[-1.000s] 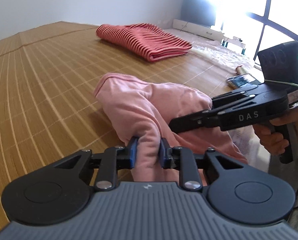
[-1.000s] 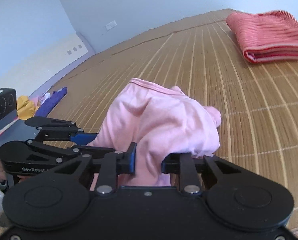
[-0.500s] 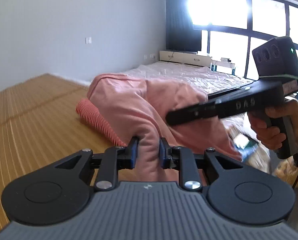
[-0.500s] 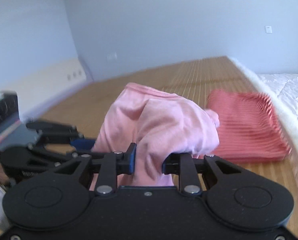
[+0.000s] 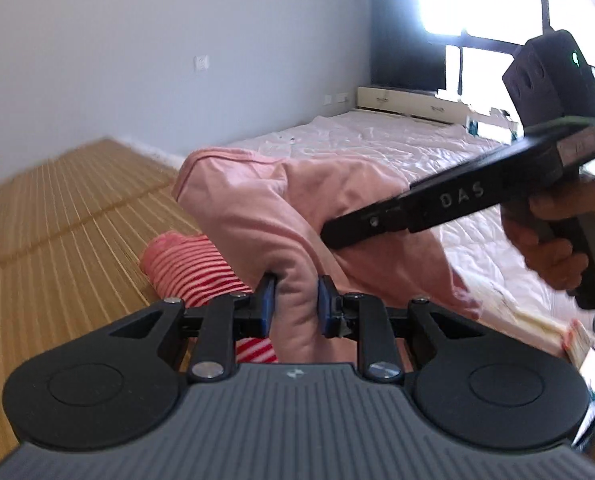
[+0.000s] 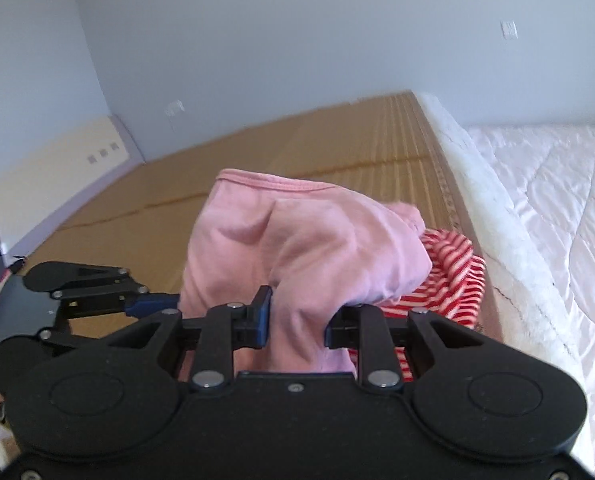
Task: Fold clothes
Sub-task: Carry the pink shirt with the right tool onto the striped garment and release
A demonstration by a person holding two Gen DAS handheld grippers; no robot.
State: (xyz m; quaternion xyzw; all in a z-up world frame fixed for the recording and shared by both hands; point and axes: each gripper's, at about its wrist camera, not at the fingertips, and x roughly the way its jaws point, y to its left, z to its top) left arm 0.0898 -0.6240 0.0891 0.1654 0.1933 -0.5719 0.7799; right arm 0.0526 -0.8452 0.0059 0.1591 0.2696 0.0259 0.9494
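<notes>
Hanging between 2 handheld grippers, a soft pink garment [image 5: 257, 216] is being carried in the air above a bamboo mat [image 5: 57, 216]. The left gripper [image 5: 295, 306] is pinching a thick bunched fold of the pink cloth between its blue pads, jaws narrowly parted by the fabric's own bulk. The right gripper [image 6: 297, 316] is clamping another gathered fold the same way; in the left wrist view it is reaching in from 3 o'clock, with a person's hand [image 5: 553, 240] wrapped around its handle.

The garment is looking light, limp and thick like jersey, sagging in rounded folds with no stiffness at all. It is probably not slippery or fragile, but it will likely droop and lose any fold wherever it is unsupported. A hemmed edge [image 6: 273, 182] is showing at 12 o'clock; corners along such an edge are probably better holds than bunched middles.

A folded red-and-white striped garment [image 6: 449, 276] is lying on the mat, below and beyond the pink one, at 3 o'clock in the right wrist view. A white quilted bed [image 6: 557, 208] is running alongside the mat.
</notes>
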